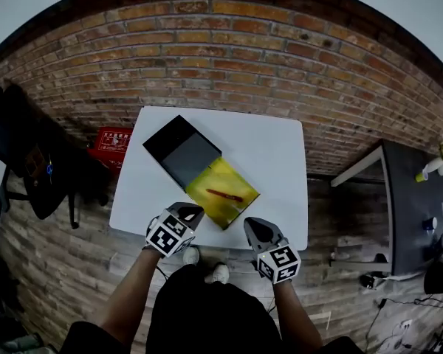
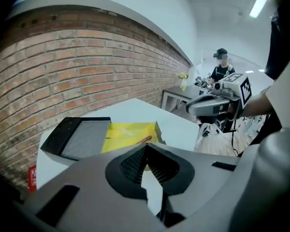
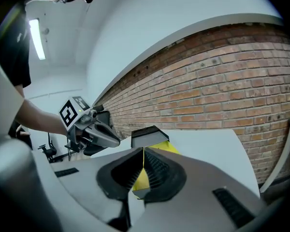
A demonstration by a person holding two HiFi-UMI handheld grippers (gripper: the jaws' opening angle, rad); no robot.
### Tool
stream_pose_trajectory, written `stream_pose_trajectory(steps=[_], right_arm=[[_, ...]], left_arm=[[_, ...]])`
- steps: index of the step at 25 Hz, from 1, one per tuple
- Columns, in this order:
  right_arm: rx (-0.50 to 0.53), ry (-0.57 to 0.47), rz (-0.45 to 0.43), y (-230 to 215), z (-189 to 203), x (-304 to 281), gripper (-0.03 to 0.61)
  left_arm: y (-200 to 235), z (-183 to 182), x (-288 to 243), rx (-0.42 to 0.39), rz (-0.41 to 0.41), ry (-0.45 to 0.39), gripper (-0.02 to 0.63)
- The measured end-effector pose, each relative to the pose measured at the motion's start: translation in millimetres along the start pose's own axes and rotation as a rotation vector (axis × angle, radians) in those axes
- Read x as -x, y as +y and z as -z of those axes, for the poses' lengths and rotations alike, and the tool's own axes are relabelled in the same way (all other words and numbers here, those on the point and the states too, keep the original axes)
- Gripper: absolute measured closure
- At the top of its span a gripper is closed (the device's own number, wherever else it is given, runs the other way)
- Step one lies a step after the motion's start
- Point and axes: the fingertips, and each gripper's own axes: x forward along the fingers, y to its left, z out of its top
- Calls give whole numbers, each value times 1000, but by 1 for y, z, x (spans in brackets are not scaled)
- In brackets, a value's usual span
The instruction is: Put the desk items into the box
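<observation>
A yellow open box lies on the white table, with a reddish-brown pen inside it. A black and grey lid lies against the box's far left side. My left gripper hovers at the table's near edge, just left of the box, shut with nothing between its jaws. My right gripper is at the near edge to the box's right, also shut and empty. In the left gripper view the box and pen lie just beyond the closed fingertips. The right gripper view shows the box past its tips.
A red crate stands on the floor left of the table, next to a black chair. A dark side table with small items stands to the right. A brick wall runs behind. A person stands far off.
</observation>
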Motion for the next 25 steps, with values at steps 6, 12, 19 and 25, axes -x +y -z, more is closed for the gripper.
stream_pose_trajectory(steps=[6, 12, 19, 25], right_arm=[[13, -29, -11, 12, -11, 16, 557], [15, -60, 8, 20, -24, 33, 557], [20, -130, 76, 28, -53, 48, 557], [-6, -138, 144, 29, -55, 53, 557]], left_arm=[[-3, 6, 44, 81, -64, -108, 600], [1, 11, 69, 105, -93, -161, 599], [16, 13, 99, 116, -104, -230, 600], [25, 18, 103, 118, -97, -271, 600]])
